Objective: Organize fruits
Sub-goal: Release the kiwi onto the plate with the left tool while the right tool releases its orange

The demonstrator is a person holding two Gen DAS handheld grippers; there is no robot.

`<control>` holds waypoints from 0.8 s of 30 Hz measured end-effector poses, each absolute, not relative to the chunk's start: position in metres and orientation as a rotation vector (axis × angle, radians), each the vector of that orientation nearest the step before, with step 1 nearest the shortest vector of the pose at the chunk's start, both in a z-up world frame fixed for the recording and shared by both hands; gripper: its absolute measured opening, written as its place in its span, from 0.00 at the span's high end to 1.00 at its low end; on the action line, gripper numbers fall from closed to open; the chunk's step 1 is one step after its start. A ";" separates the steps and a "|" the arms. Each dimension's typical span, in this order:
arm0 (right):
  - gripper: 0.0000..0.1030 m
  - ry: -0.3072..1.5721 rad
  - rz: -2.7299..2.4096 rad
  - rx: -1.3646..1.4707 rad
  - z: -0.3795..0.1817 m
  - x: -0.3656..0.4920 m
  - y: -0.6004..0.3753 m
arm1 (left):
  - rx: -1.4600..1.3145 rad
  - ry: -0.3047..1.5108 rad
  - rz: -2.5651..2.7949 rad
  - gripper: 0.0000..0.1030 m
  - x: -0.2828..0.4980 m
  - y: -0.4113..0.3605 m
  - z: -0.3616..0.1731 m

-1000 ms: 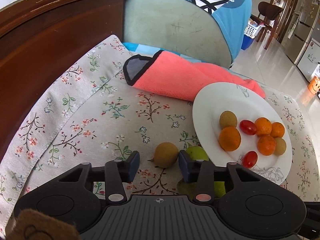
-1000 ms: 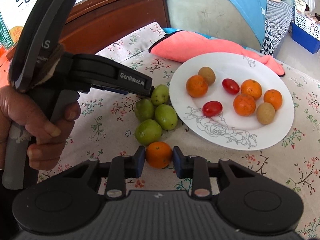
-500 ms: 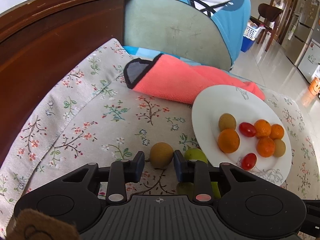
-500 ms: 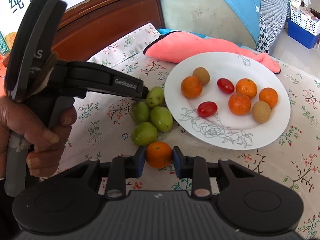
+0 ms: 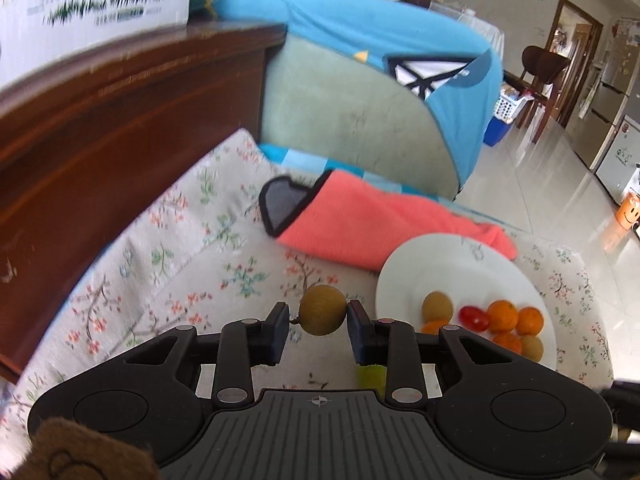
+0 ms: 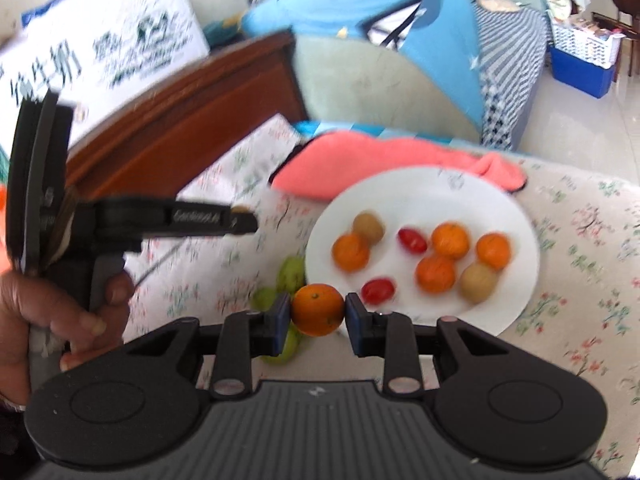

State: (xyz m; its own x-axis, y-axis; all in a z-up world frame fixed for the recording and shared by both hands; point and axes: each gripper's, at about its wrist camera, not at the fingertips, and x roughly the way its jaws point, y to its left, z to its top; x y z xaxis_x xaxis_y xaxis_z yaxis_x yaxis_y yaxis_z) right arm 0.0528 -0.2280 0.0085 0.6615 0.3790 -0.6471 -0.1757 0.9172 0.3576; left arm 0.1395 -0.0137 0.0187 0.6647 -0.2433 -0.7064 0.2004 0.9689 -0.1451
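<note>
Left wrist view: the left claw (image 5: 318,326) is clamped narrow on a round, dull brown fruit (image 5: 322,309) with a matte, faintly rough skin and a short stem pointing at the left pad. The fruit hangs clear of the floral cloth (image 5: 168,248), a woven fabric with a stitched hem. The white plate (image 5: 448,264), smooth and glazed, lies to the right and carries brown fruits, oranges and glossy cherry tomatoes. A soft coral towel (image 5: 360,224) lies just beyond the plate's far edge. A green fruit (image 5: 372,376) shows partly beneath the right finger.

Right wrist view: the right claw (image 6: 318,316) grips a small orange (image 6: 317,309) with a dimpled, shiny peel, held near the plate's (image 6: 516,216) near-left rim. Green fruits (image 6: 291,272), smooth and oval, stay on the cloth beside that rim. The left claw's body (image 6: 176,222) extends from a hand (image 6: 60,312) at left.

Procedure, as judged: both pieces look bound for the plate.
- Keep clamping force steady; round skins can roll between flat pads.
- Carry each piece over a bare patch of plate, away from the fruits already there.
- Lower until it nearly rests, then release, so nothing rolls off the shallow rim.
</note>
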 end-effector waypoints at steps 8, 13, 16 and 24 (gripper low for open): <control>0.71 0.738 0.246 0.336 0.027 0.058 -0.257 | -0.055 0.768 -0.299 0.72 0.136 -0.026 0.036; 0.71 0.733 0.189 0.403 0.027 0.060 -0.278 | -0.032 0.757 -0.326 0.72 0.141 -0.039 0.042; 0.71 0.757 0.164 0.460 0.022 0.062 -0.288 | -0.027 0.757 -0.334 0.72 0.145 -0.045 0.042; 0.71 0.835 0.137 0.572 0.001 0.069 -0.294 | -0.014 0.806 -0.353 0.72 0.155 -0.062 0.028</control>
State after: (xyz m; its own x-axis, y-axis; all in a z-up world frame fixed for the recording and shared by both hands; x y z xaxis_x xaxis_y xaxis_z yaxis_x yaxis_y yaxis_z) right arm 0.0687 -0.2938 0.0015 0.6724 0.3332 -0.6609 0.1044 0.8413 0.5304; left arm 0.1555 -0.0625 0.0281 0.6369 -0.3149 -0.7037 0.3041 0.9414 -0.1461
